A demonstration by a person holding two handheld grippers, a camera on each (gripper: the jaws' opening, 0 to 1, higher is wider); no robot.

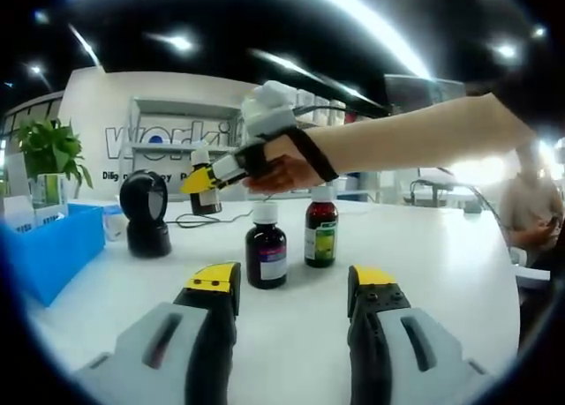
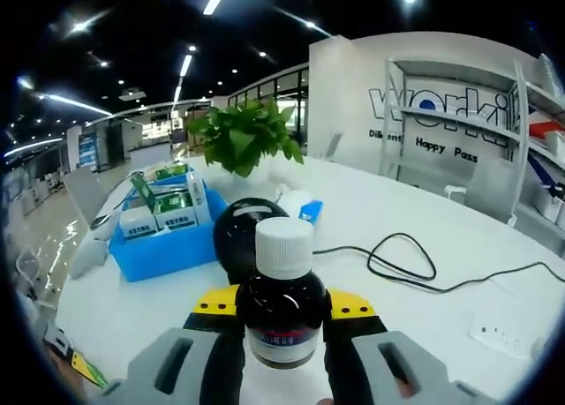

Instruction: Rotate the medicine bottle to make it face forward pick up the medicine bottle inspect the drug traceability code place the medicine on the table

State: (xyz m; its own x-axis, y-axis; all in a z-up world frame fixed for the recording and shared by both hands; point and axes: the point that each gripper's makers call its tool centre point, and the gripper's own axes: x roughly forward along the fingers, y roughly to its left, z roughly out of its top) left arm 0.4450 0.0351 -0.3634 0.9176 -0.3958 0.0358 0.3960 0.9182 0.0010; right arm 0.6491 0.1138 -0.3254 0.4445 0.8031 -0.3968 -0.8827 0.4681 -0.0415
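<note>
In the right gripper view, my right gripper (image 2: 284, 306) is shut on a dark medicine bottle (image 2: 284, 321) with a white cap, held upright in front of a black round scanner (image 2: 237, 233). In the left gripper view the same right gripper (image 1: 201, 181), held by a person's hand, holds that bottle (image 1: 208, 200) just right of the scanner (image 1: 146, 213). My left gripper (image 1: 294, 286) stands open low over the white table (image 1: 424, 273). Beyond its tips stand a dark purple bottle (image 1: 266, 253) and a red-brown bottle with a green label (image 1: 321, 233).
A blue bin (image 2: 163, 233) with several medicine boxes sits left of the scanner, a potted plant (image 2: 247, 136) behind it. A black cable (image 2: 406, 259) loops across the table toward a white power strip (image 2: 503, 334). A seated person (image 1: 530, 211) is at the far right.
</note>
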